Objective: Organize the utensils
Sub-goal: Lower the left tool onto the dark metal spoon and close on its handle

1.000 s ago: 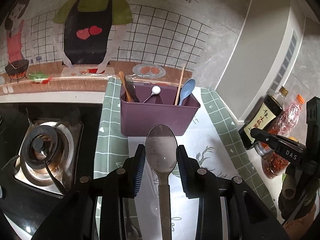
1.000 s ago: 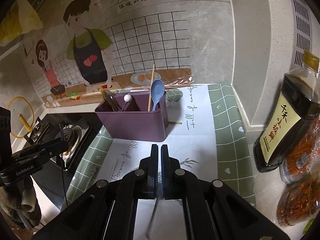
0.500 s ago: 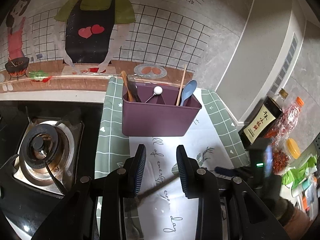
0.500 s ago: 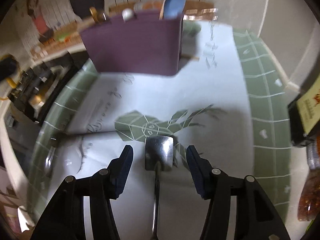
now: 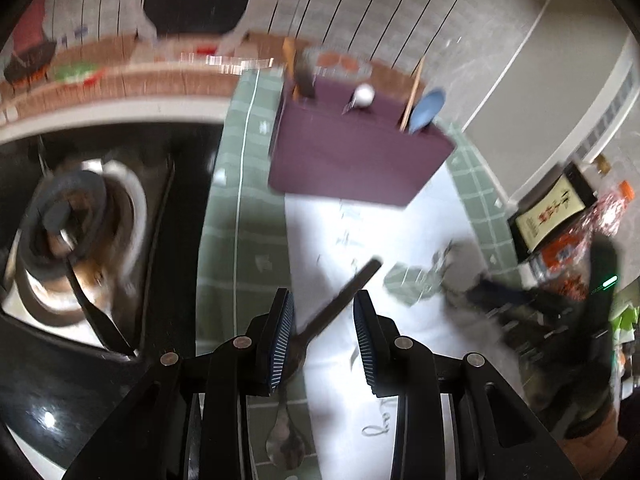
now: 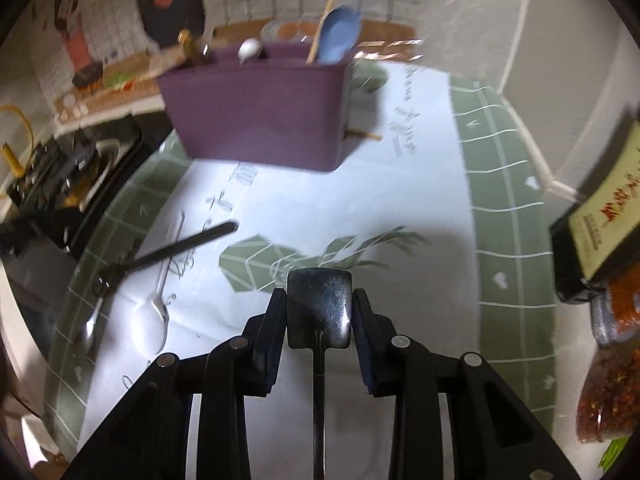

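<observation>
A purple caddy (image 5: 352, 156) (image 6: 256, 116) stands at the back of the mat, holding a blue spoon (image 6: 336, 36), a chopstick and other handles. My left gripper (image 5: 322, 320) hangs low over the mat, its pads apart, and a dark-handled utensil (image 5: 340, 300) (image 6: 180, 244) lies slanted between them, untouched. A metal spoon (image 5: 286, 440) (image 6: 154, 320) lies below it. My right gripper (image 6: 320, 304) is closing on the flat head of a square metal spoon (image 6: 320, 308), and both pads touch its edges. The right gripper (image 5: 520, 300) shows blurred in the left wrist view.
A gas burner (image 5: 72, 224) sits left of the green checked mat (image 5: 240, 240). A soy sauce bottle (image 5: 548, 216) (image 6: 604, 216) and chili jars (image 6: 612, 380) crowd the right edge. A loose chopstick (image 6: 364, 135) lies beside the caddy. Another small spoon (image 6: 90, 328) lies at the mat's left edge.
The left gripper no longer has the spoon seen a second ago and has dropped over the dark handle. The right gripper sank to the mat, opened, then closed around the square spoon head.
</observation>
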`<act>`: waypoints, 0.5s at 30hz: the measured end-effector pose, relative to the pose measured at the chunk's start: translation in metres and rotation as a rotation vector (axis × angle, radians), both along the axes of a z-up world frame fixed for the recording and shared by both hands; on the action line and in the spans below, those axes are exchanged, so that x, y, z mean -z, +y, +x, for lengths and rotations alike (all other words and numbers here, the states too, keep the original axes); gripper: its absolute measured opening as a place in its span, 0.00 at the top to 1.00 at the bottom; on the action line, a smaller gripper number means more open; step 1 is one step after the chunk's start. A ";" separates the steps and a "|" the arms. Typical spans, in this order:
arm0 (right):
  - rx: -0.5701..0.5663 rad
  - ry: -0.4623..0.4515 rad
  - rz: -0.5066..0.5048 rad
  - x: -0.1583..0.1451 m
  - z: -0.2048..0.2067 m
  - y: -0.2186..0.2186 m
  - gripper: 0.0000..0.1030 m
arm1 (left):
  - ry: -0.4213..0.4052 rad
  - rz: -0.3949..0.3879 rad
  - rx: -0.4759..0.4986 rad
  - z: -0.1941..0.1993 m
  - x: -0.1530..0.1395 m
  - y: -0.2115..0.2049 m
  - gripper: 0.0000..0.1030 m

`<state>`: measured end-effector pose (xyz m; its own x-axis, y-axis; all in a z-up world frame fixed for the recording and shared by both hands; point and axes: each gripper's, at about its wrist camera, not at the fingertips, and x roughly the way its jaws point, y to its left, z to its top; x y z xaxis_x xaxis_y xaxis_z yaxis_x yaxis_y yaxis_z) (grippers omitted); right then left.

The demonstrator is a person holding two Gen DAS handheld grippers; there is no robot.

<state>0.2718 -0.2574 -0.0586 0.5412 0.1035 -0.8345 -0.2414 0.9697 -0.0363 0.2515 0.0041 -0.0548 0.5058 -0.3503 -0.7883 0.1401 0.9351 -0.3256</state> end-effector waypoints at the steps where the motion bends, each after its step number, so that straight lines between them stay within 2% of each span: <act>1: 0.007 -0.012 0.009 -0.006 -0.003 -0.005 0.71 | 0.007 0.002 0.004 -0.001 0.004 -0.001 0.68; 5: 0.024 -0.036 0.028 -0.020 -0.005 -0.016 0.71 | 0.054 0.001 0.091 -0.003 0.016 -0.013 0.66; 10: 0.046 -0.048 0.042 -0.026 -0.006 -0.022 0.71 | 0.063 0.038 0.187 -0.021 0.020 -0.048 0.65; 13: 0.058 -0.054 0.045 -0.027 -0.008 -0.023 0.71 | 0.011 0.110 0.176 -0.030 0.021 -0.065 0.65; 15: 0.063 -0.060 0.044 -0.028 -0.011 -0.024 0.71 | -0.016 0.132 0.179 -0.028 0.020 -0.065 0.65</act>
